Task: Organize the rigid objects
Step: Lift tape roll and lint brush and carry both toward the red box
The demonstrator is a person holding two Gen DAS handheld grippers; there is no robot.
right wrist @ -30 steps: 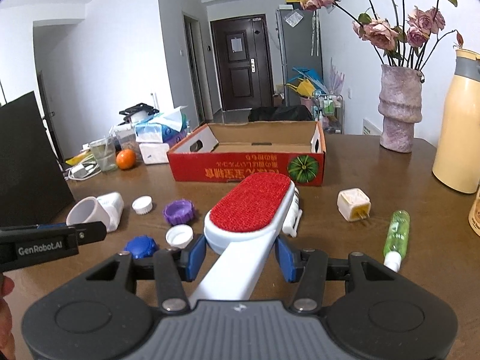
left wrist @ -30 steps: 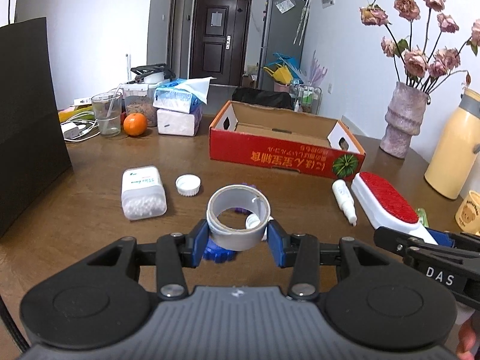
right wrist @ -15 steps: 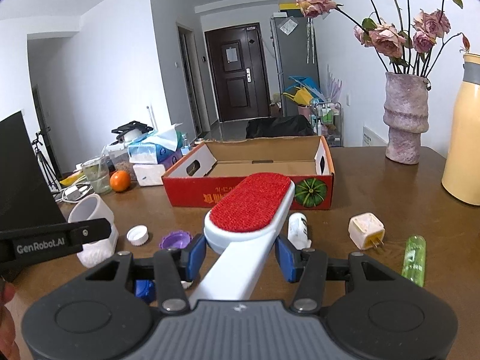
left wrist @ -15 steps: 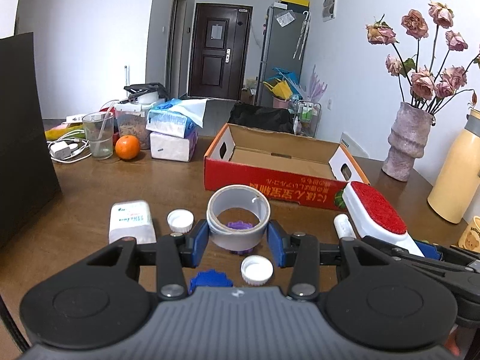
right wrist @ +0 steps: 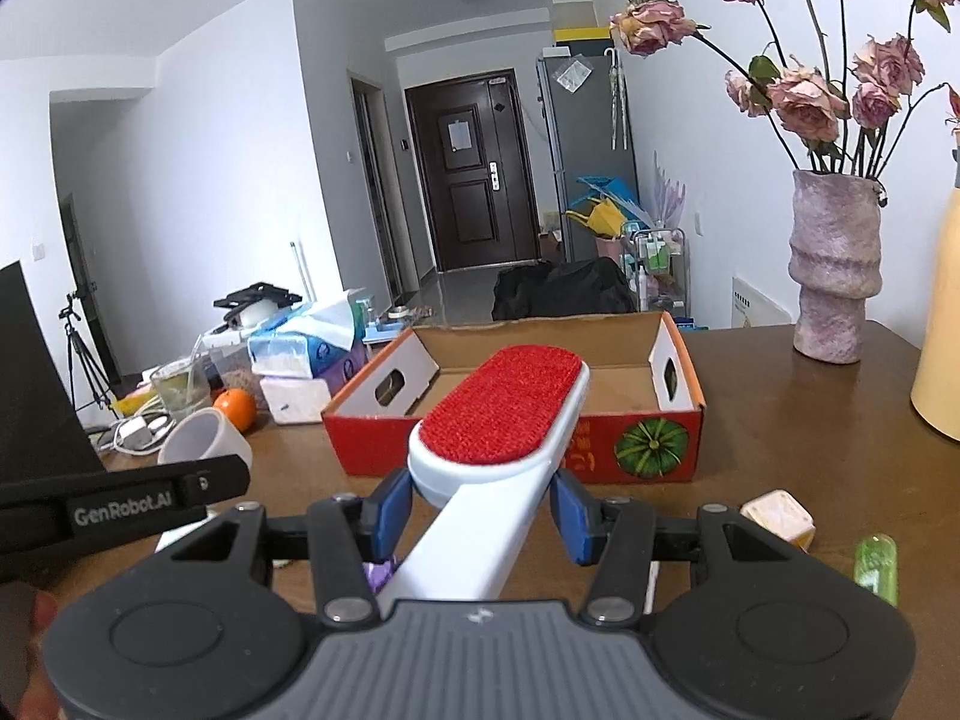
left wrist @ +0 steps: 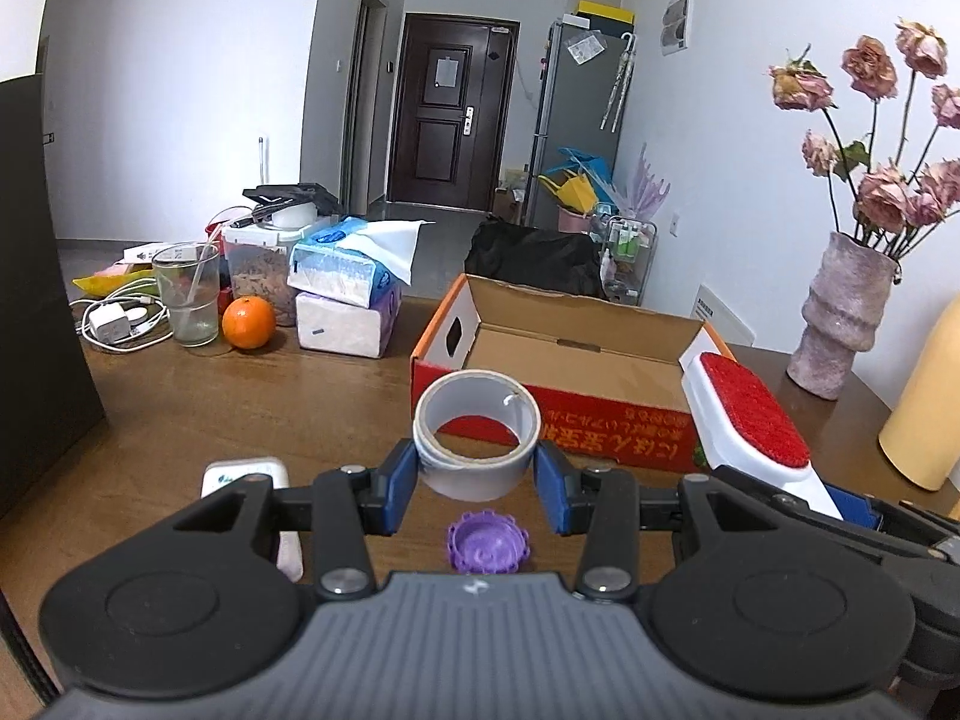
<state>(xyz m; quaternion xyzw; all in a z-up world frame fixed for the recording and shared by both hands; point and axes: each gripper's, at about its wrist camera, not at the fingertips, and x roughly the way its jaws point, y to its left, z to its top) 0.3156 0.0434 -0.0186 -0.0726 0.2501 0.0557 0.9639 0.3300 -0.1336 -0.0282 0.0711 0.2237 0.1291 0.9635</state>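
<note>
Now the left gripper point(left wrist: 477, 483) pinching a tape roll point(left wrist: 476, 432) and the right gripper point(right wrist: 480, 507) pinching a lint brush point(right wrist: 501, 414) hover before the cardboard box point(right wrist: 636, 438), needing to reach over its rim and let go.

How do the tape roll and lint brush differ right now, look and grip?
The tape roll is a grey hollow ring; the lint brush is long and white with a red pad. The left gripper clamps the roll across its width; the right gripper holds the brush by its neck. Both are held clear of the table near the red box.

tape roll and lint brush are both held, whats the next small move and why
Probably carry both a little farther forward over the red cardboard box. The left tool grips the tape roll and the right tool grips the lint brush, both short of the box's open, empty inside.
</note>
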